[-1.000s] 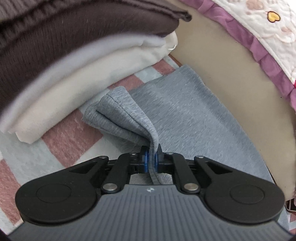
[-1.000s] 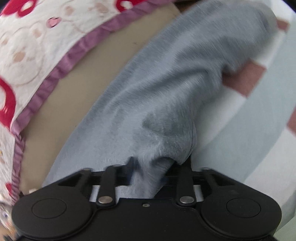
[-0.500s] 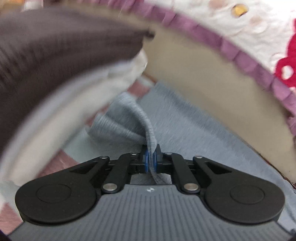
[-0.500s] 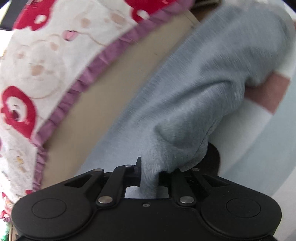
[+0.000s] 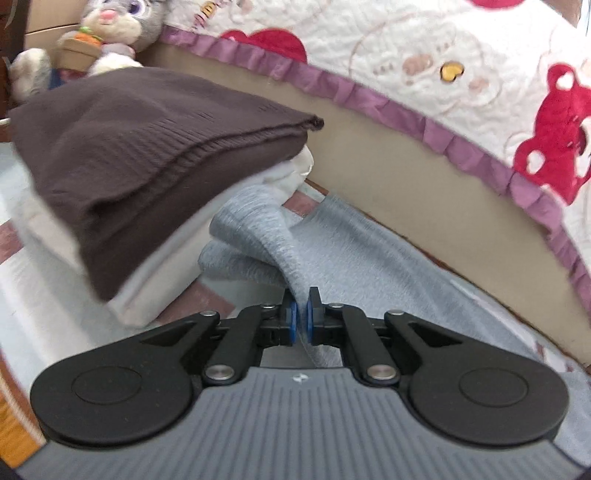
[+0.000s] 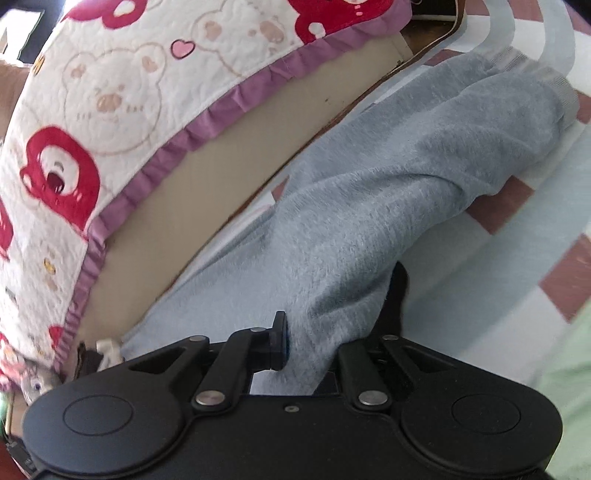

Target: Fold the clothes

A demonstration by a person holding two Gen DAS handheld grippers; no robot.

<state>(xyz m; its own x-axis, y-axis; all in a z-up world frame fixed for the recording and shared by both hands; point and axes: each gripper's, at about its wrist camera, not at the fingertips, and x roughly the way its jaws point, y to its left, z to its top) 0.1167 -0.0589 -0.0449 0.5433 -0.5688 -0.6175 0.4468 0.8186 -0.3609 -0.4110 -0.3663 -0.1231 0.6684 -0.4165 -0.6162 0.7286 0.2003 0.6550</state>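
A grey fleece garment (image 5: 373,266) lies stretched along the striped bed sheet beside the bed's beige side. My left gripper (image 5: 300,321) is shut on a fold at one end of it, lifted off the sheet, right next to a stack of folded clothes (image 5: 147,158) with a brown knit on top. In the right wrist view the same grey garment (image 6: 388,206) runs away from me, its ribbed cuffs at the far end. My right gripper (image 6: 317,347) is shut on a bunched edge of it, which covers the right finger.
A quilt with red bears and a purple ruffle (image 5: 461,85) hangs over the beige bed side (image 5: 406,173); it also shows in the right wrist view (image 6: 122,110). A plush rabbit (image 5: 110,33) sits behind the stack. The red, white and pale blue sheet (image 6: 517,258) lies to the right.
Both grippers have risen and pulled back with the grey garment still held. The folded stack now sits lower and farther off in the left view, and the garment's far cuffs have come into the right view.
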